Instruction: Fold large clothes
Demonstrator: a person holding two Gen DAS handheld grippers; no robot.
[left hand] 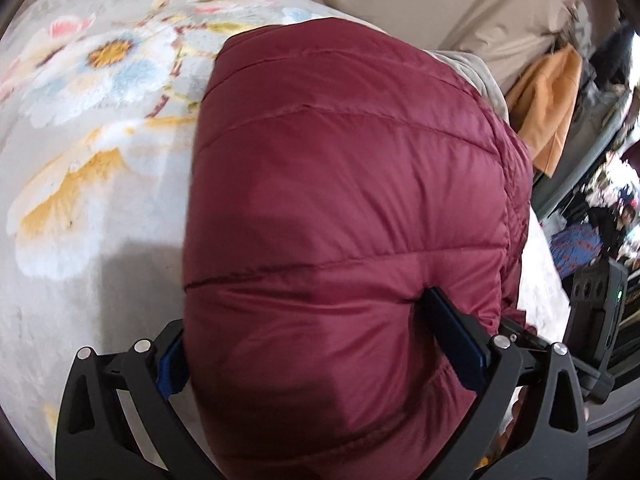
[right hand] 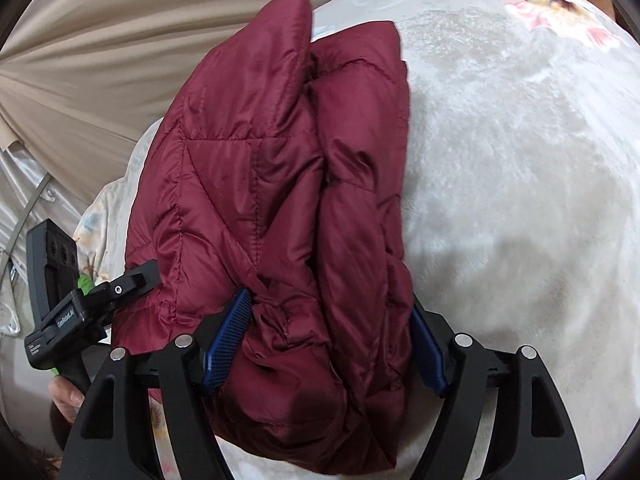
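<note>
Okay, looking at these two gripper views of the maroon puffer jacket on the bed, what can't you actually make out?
- Left wrist view: the puffer jacket bulges over the left gripper, hiding its left pad.
- Right wrist view: the right gripper straddles bunched folds; pad contact is unclear.
- Both views: zipper and collar hidden in folds.
- Blanket: pattern blurred.

Both hand-held grippers (left hand: 320, 344) (right hand: 320, 344) clamped.
</note>
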